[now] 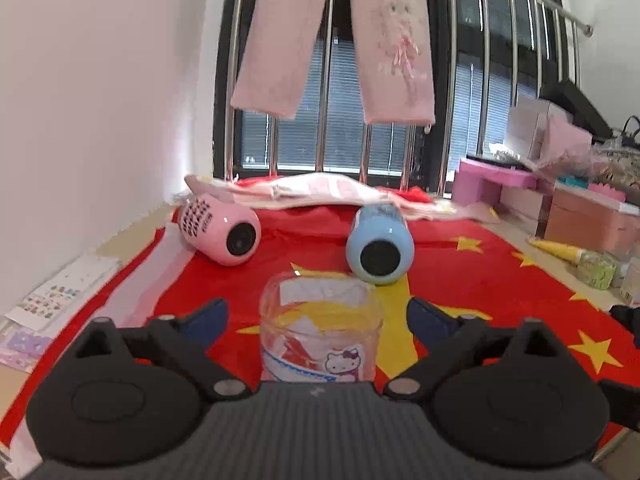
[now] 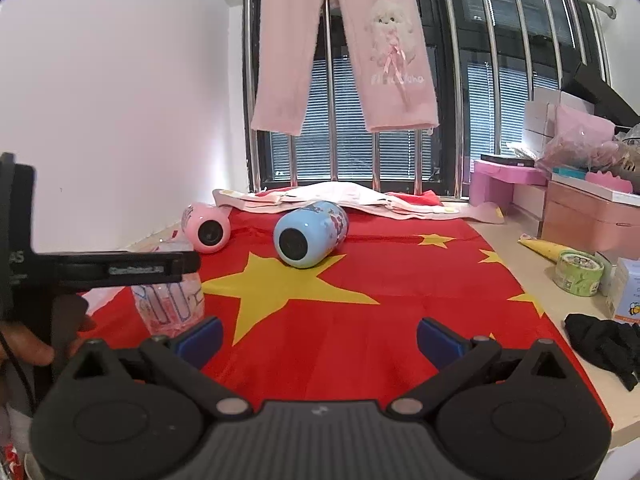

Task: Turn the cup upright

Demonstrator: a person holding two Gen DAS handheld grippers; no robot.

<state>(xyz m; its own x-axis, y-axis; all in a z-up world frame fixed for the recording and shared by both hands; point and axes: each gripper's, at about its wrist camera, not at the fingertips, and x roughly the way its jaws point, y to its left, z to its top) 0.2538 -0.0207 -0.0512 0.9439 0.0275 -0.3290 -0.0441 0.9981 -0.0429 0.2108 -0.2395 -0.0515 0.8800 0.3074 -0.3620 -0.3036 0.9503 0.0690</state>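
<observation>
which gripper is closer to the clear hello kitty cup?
Left. The left gripper has its open jaws on either side of the clear cup, not touching. The right gripper is off to the cup's right, open over the flag.

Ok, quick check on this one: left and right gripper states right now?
Left gripper: open, jaws on either side of the clear cup, not clamped on it.
Right gripper: open, holding nothing, over the red flag cloth.

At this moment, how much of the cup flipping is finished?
The clear cup stands on the red flag cloth between the open fingers of the left gripper, apparently untouched. The pink cup and blue cup lie on their sides. The right gripper is open and empty.
</observation>
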